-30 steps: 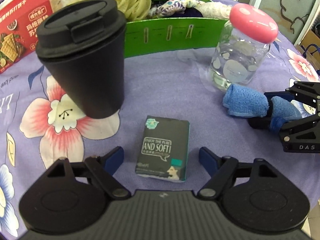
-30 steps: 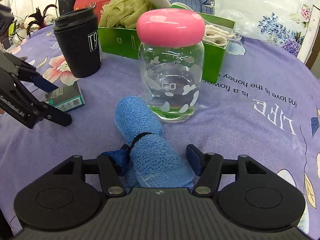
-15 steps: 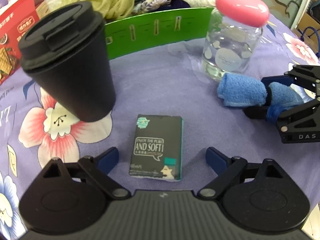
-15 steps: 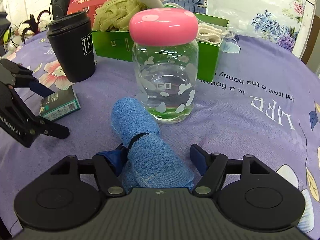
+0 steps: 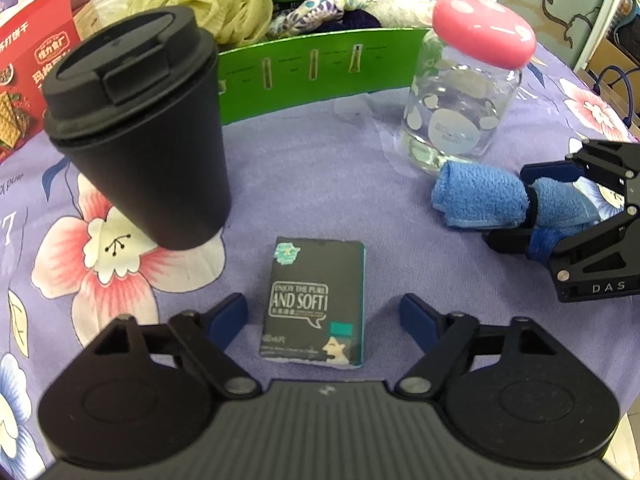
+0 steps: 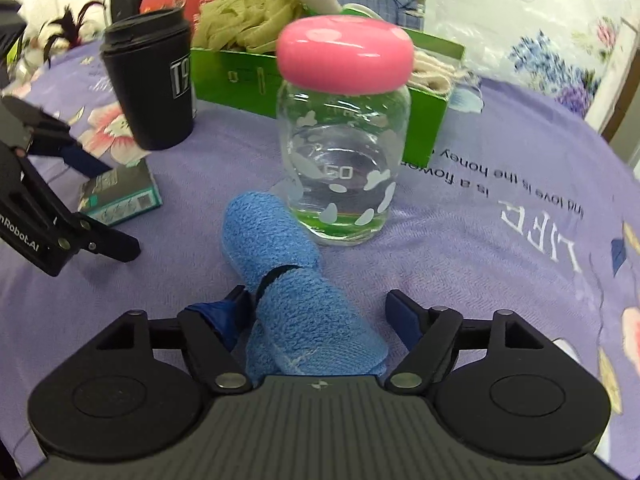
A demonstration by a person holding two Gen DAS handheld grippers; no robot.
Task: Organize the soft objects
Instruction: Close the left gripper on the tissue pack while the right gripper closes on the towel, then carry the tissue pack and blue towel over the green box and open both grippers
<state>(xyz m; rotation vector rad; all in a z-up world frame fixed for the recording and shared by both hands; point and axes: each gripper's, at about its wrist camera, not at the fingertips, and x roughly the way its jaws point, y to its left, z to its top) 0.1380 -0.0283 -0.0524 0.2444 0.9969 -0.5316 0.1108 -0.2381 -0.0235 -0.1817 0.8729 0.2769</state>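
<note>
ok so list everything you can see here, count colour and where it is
tissue pack: 1, black and teal, flat between left jaws
rolled towel: 1, blue, between right jaws, beside jar
glass jar: 1, clear, pink lid, centre
lidded cup: 1, black, left
box: 1, green, behind, full of fabrics
cracker box: 1, red, far left
tablecloth: 1, purple floral
left gripper: 1, black, jaws open
right gripper: 1, black, jaws open

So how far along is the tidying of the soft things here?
Done: several cloths already sit in the green box. In hand: the open left gripper straddles the tissue pack; the right gripper, jaws just opening, straddles the blue towel roll. Left: lifting both off the table into the box.
</note>
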